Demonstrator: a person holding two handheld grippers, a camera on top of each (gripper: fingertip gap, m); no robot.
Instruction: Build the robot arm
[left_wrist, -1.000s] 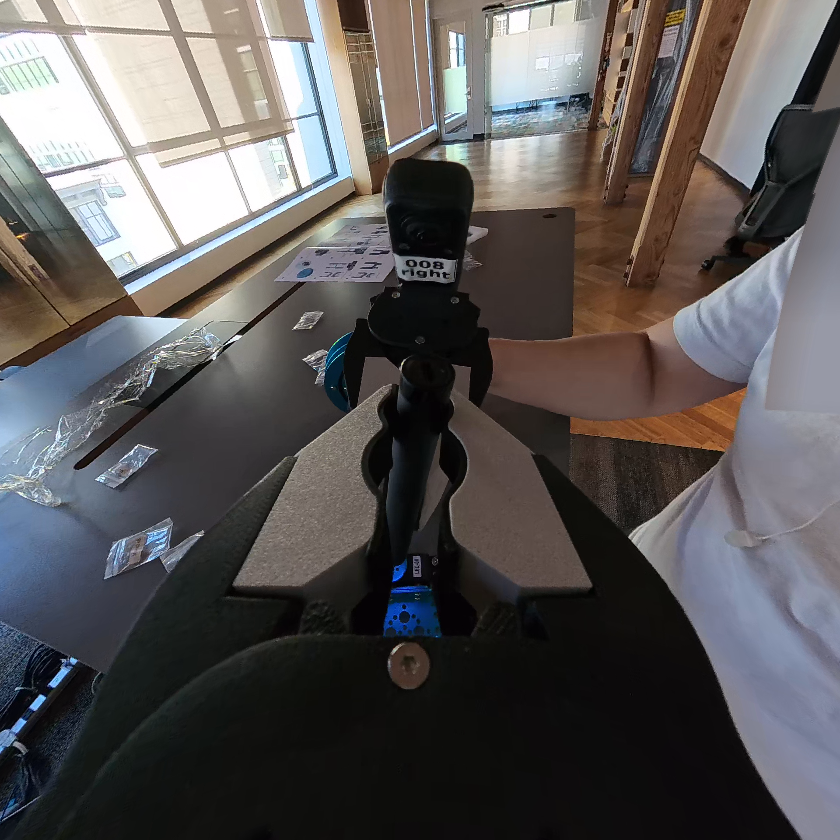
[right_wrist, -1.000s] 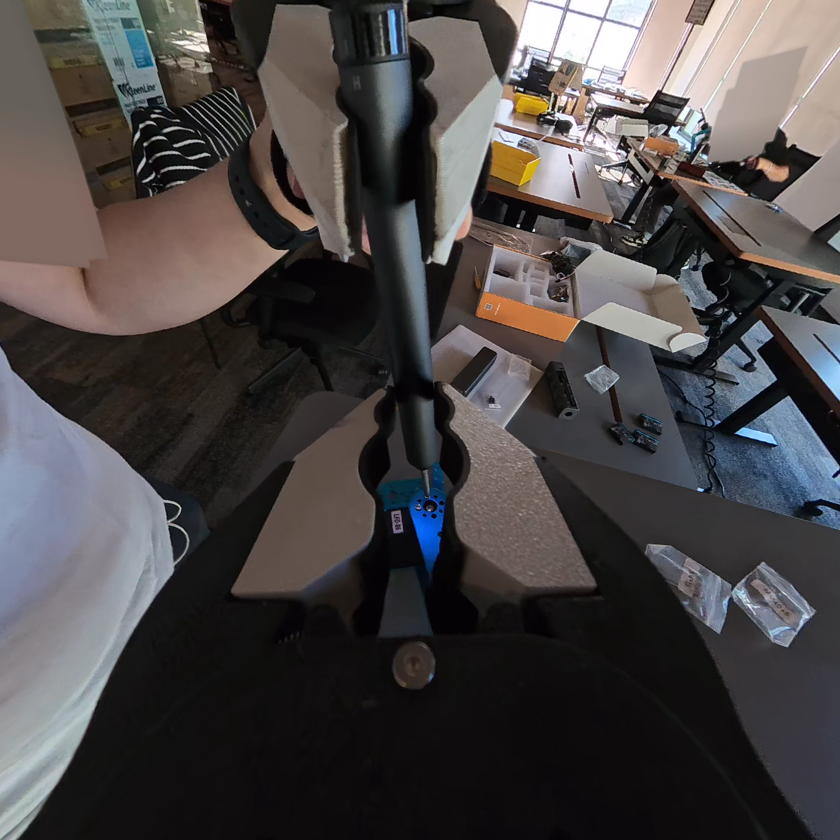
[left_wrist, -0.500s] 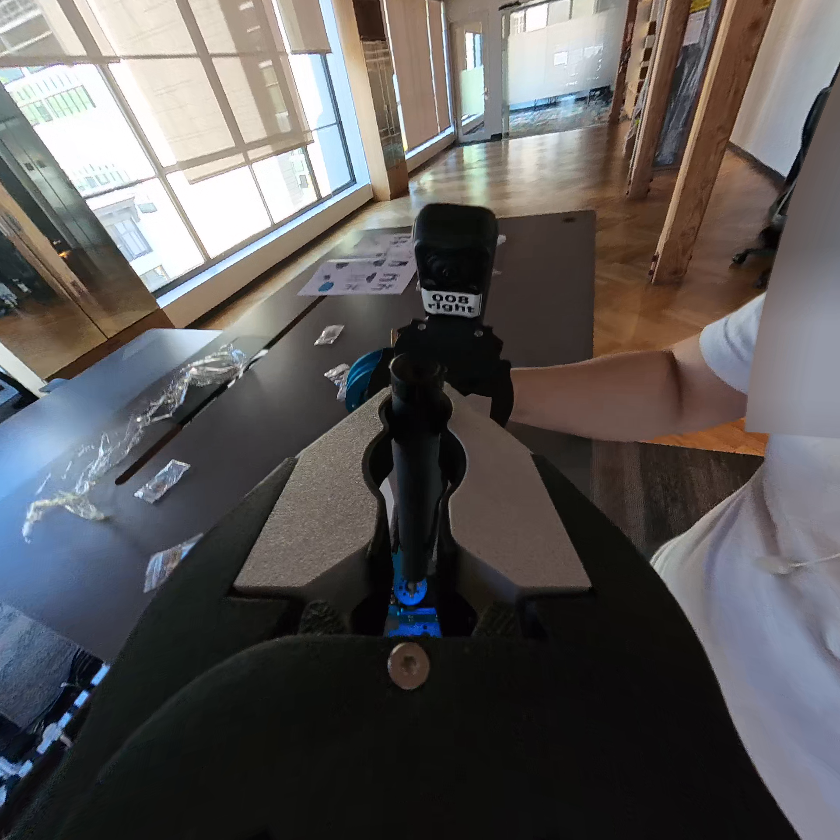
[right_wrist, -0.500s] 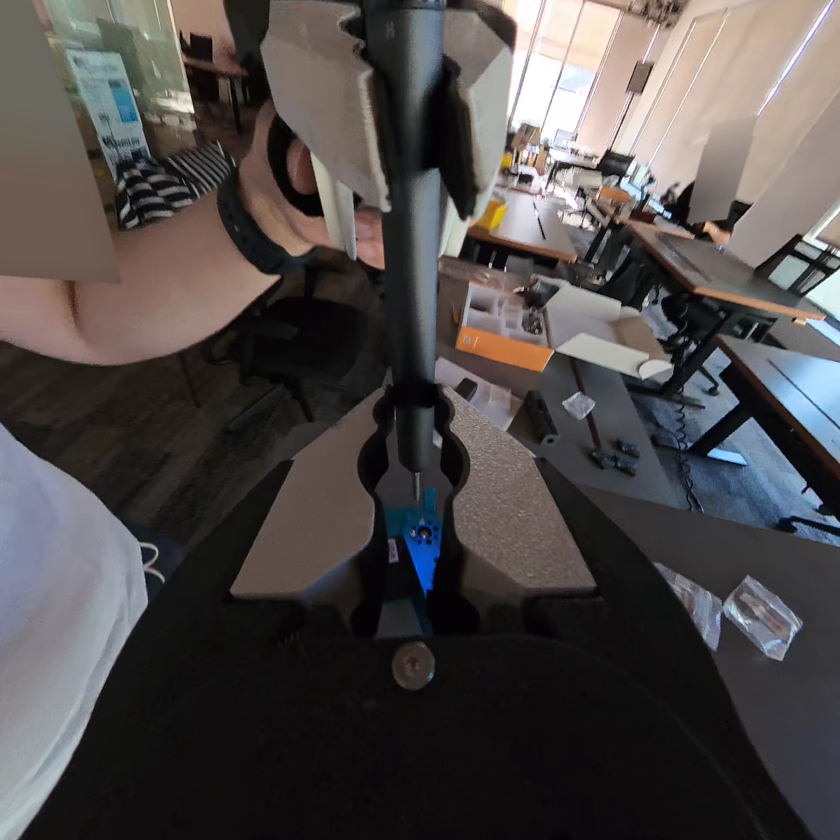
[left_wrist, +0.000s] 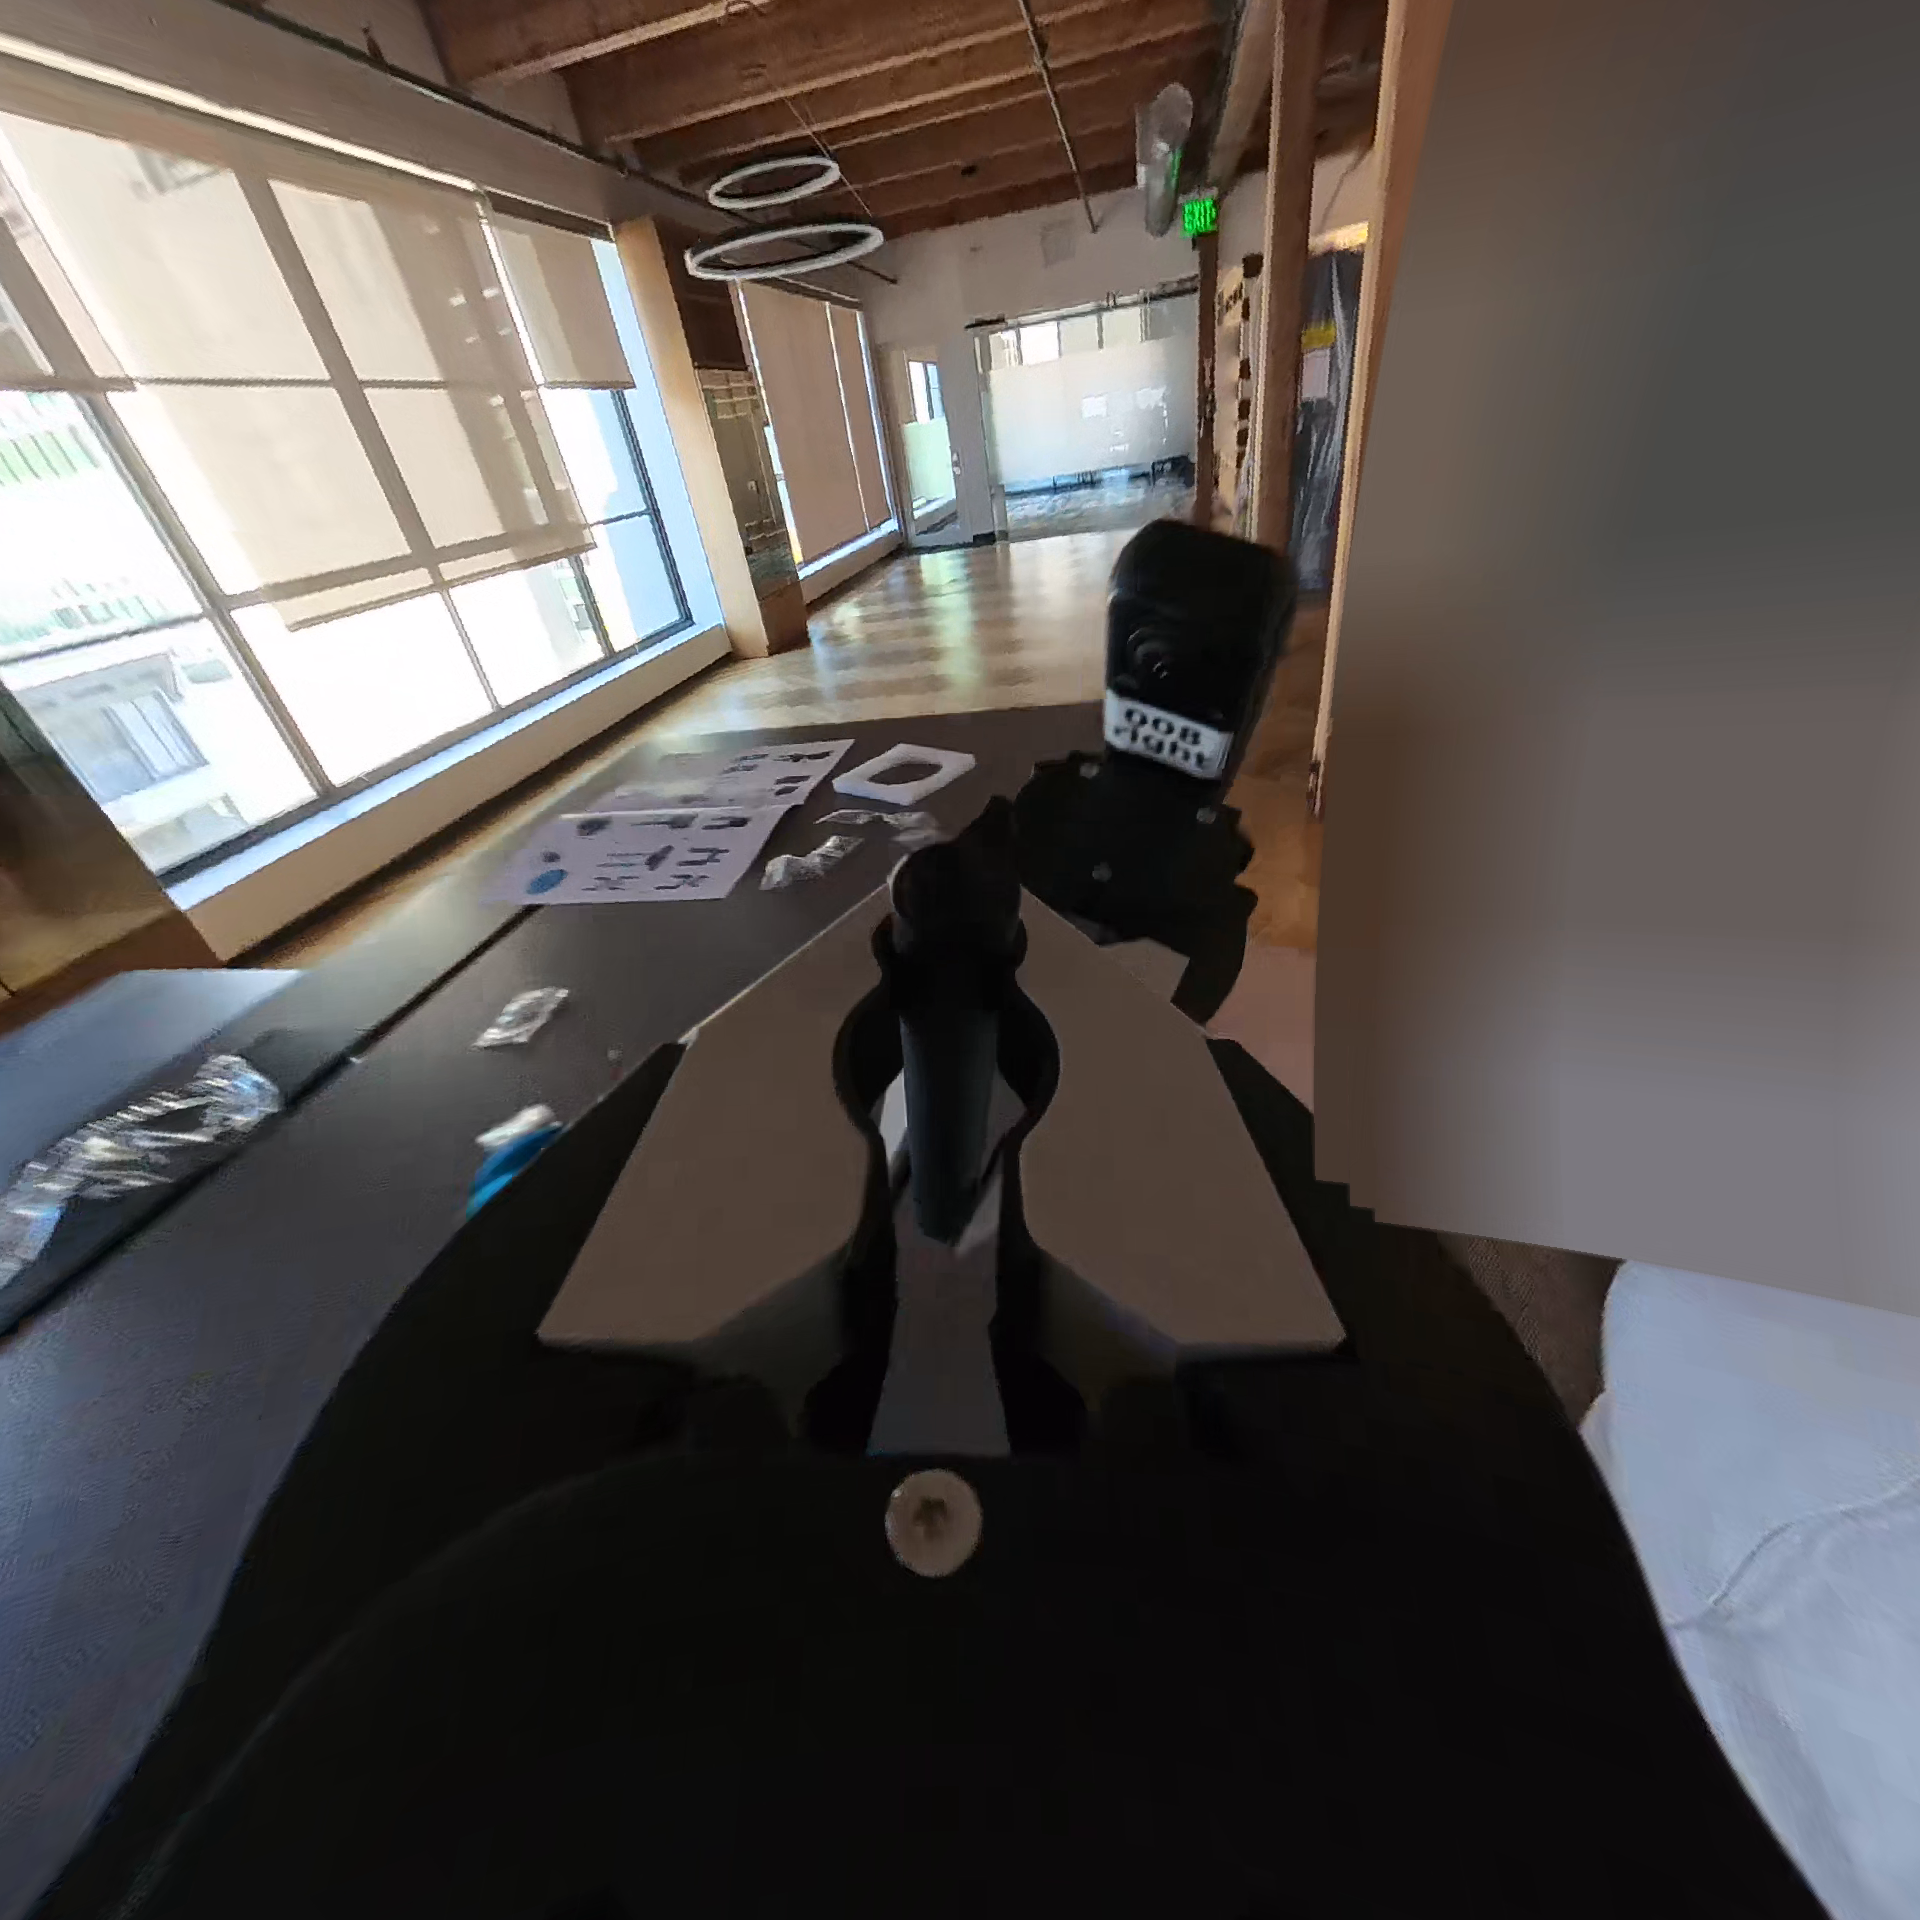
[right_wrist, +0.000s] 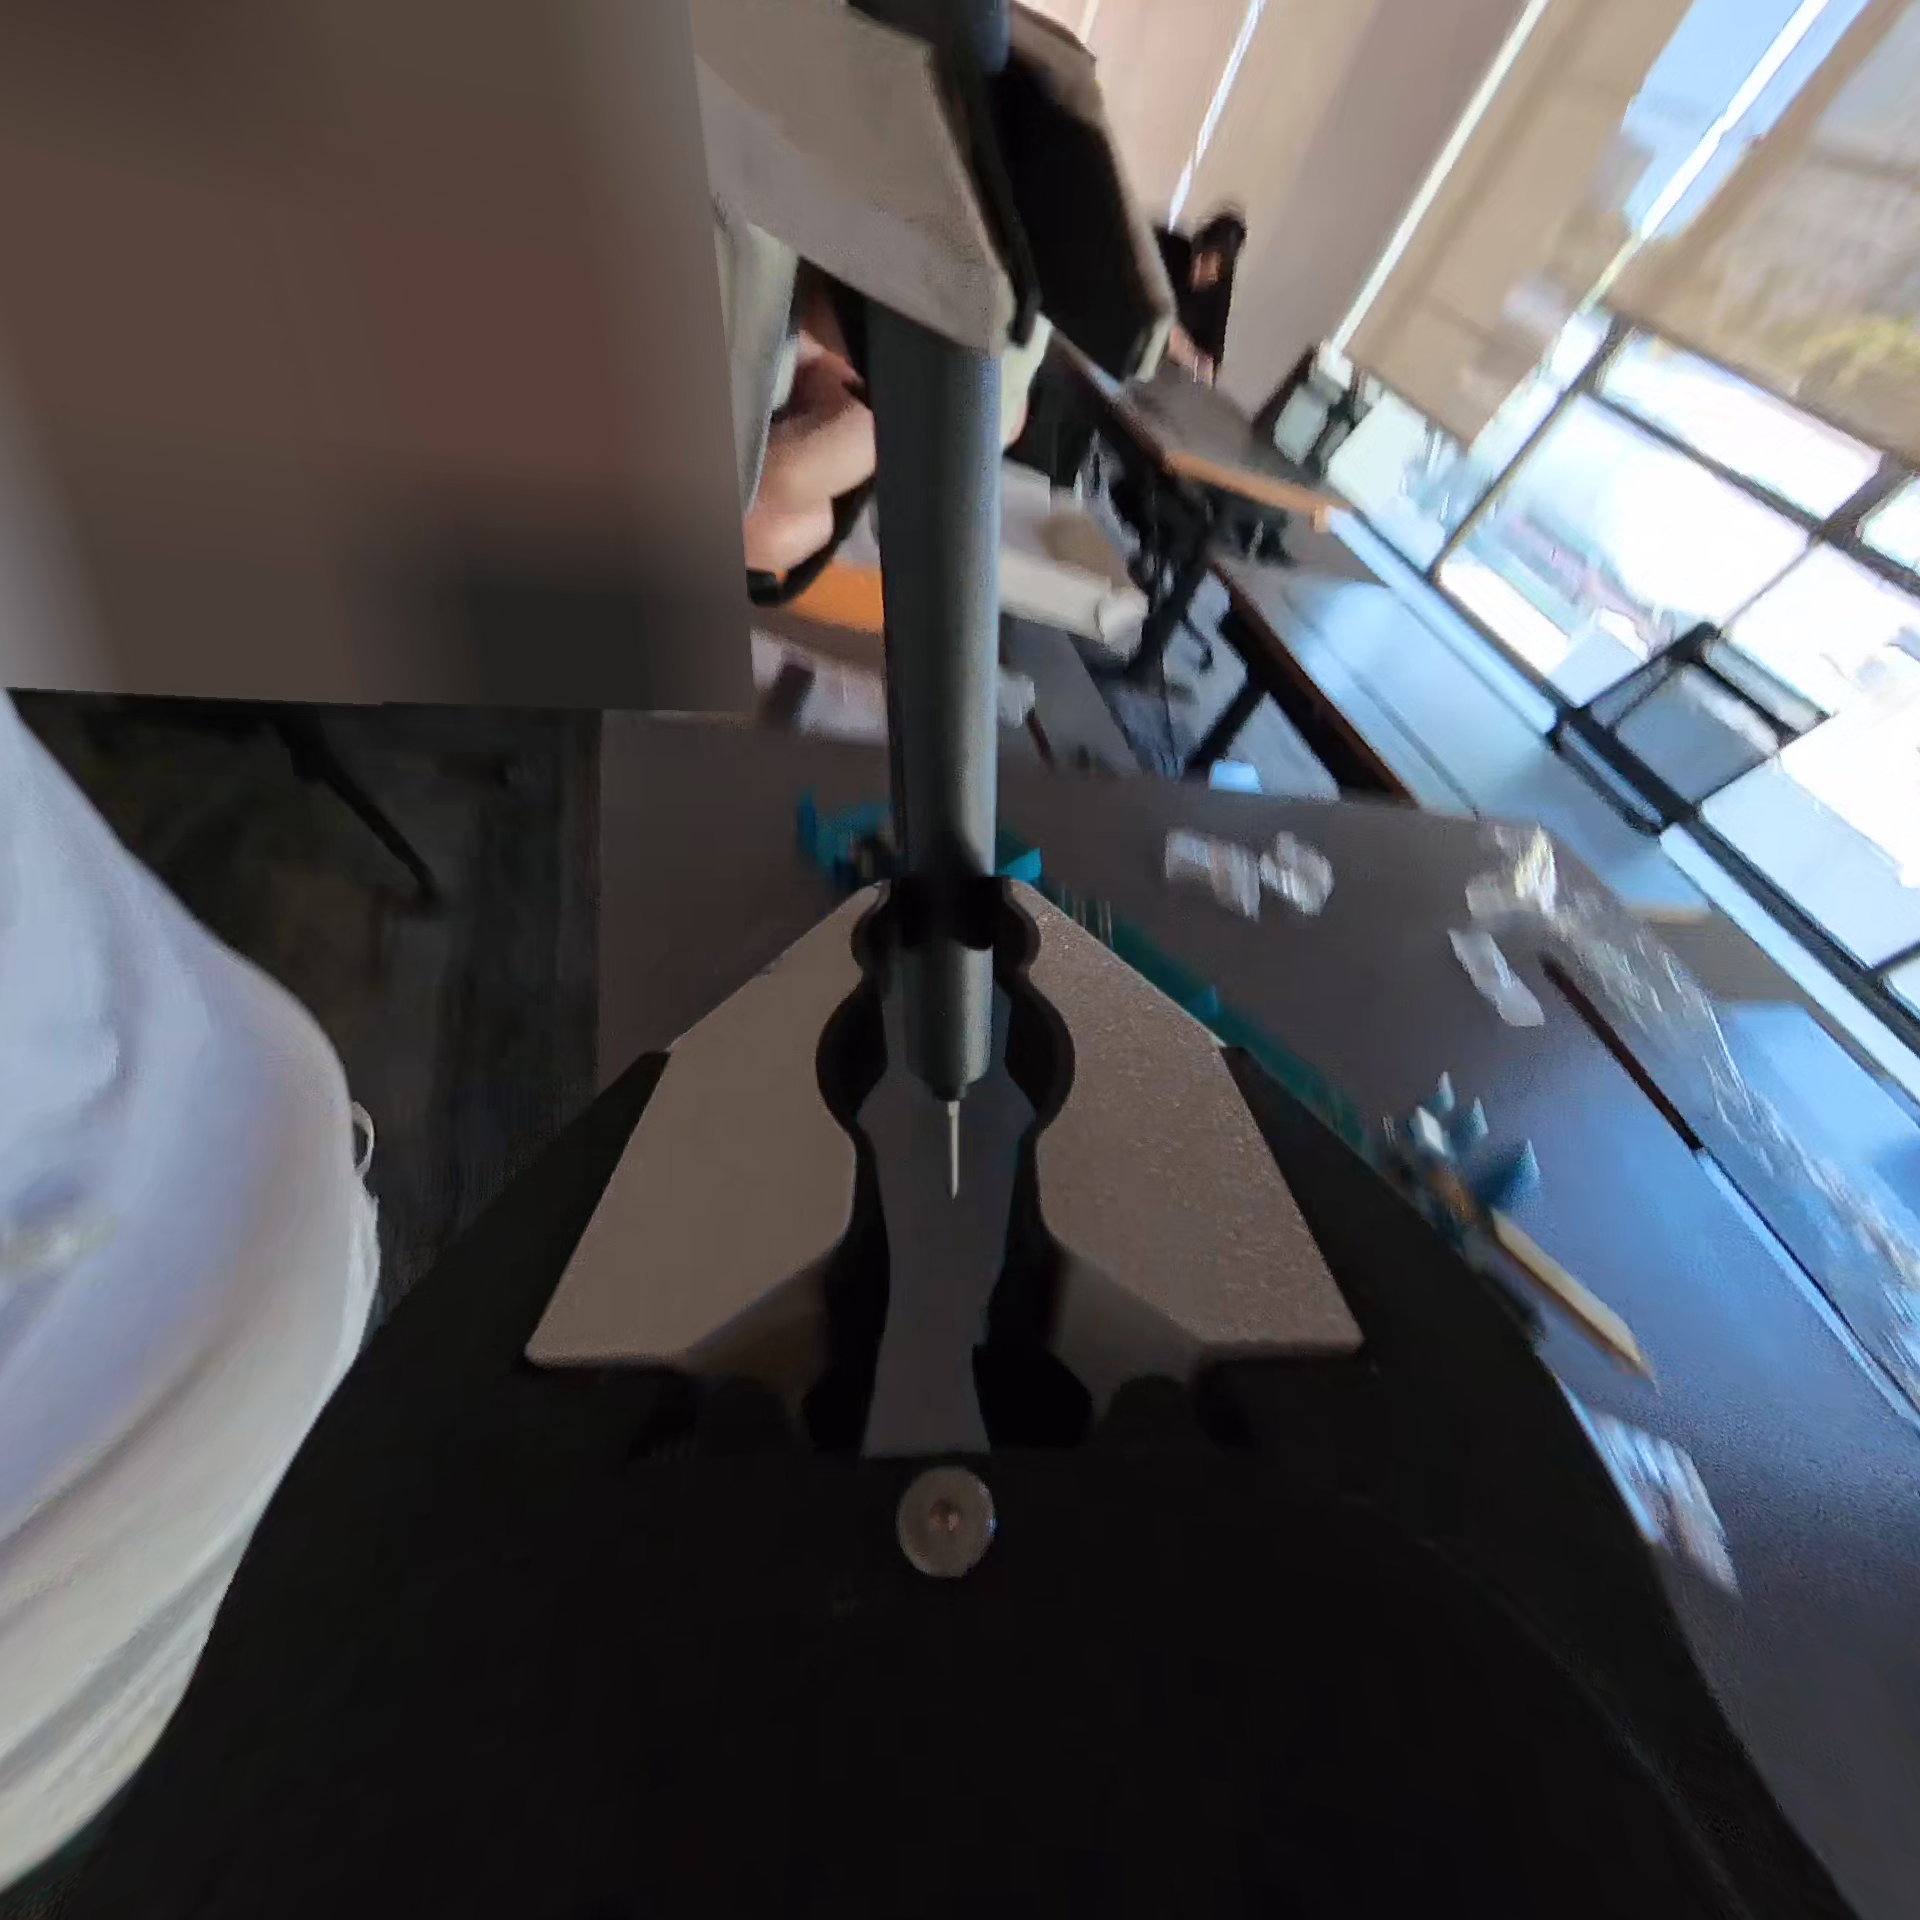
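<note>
The left gripper (left_wrist: 948, 1091) was clamped on a dark precision screwdriver (right_wrist: 940, 665), whose long axis ran straight toward the right gripper (right_wrist: 945, 987). Its tip hung between that gripper's near-closed fingers, which gripped nothing visible. Blue parts (right_wrist: 831, 826) lay on the dark table (right_wrist: 1351, 987) just beyond.

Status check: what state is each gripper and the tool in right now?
left gripper: shut on the dark grey pen-shaped screwdriver.
right gripper: jaws narrow around the screwdriver's lower end; grip unclear.
dark grey pen-shaped screwdriver: bit exposed, nothing on its tip.
blue plastic parts: lying on the dark table.
</note>
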